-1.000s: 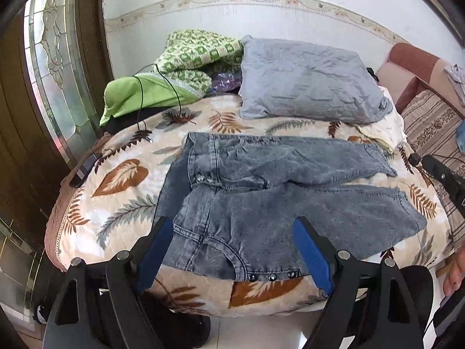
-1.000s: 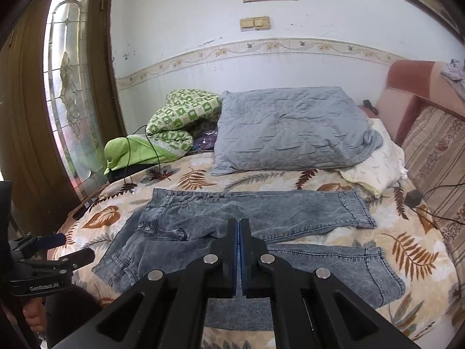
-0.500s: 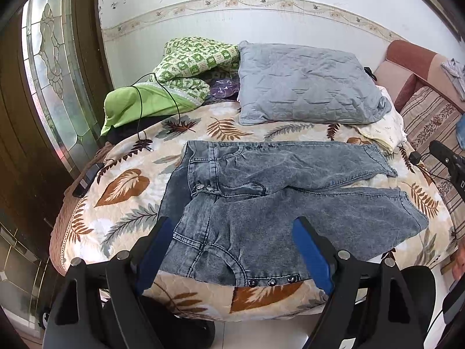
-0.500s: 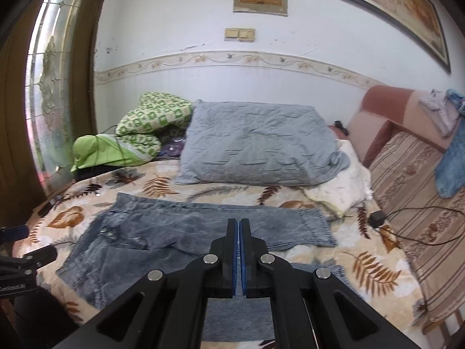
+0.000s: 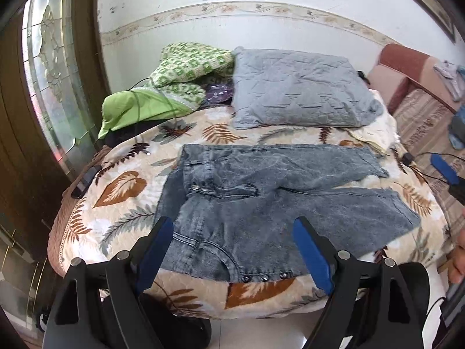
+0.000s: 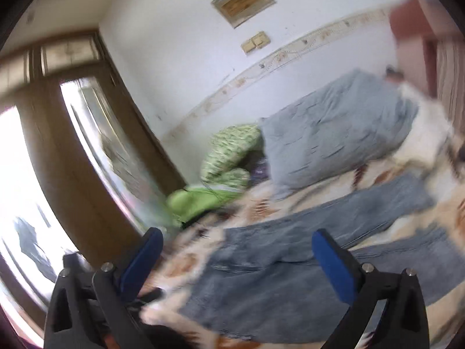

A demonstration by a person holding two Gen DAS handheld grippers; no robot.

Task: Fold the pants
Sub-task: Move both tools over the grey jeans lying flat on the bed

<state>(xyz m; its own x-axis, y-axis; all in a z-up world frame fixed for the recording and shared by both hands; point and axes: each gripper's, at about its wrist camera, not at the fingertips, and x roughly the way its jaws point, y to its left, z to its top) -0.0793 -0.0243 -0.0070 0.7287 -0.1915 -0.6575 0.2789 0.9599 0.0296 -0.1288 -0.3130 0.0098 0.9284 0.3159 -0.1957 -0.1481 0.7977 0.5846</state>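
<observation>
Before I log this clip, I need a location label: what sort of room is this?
Most likely a bedroom in a home. A bed with a leaf-print cover holds the jeans, a grey pillow leans by the wall, and a green blanket is bundled beside it.

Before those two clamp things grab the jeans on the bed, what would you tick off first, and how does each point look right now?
1. Jeans lie spread out on the bed, both legs showing: ok.
2. Left gripper open, nothing between its fingers, hanging above the waistband: ok.
3. Right gripper empty, its jaws opening: ok.
4. Right wrist view sharp enough to aim at a hem: not ok, it is blurred and tilted.
5. Grey pillow lies clear of the jeans: ok.
6. Black cable by the leg ends is free of the cloth: cannot tell.
</observation>
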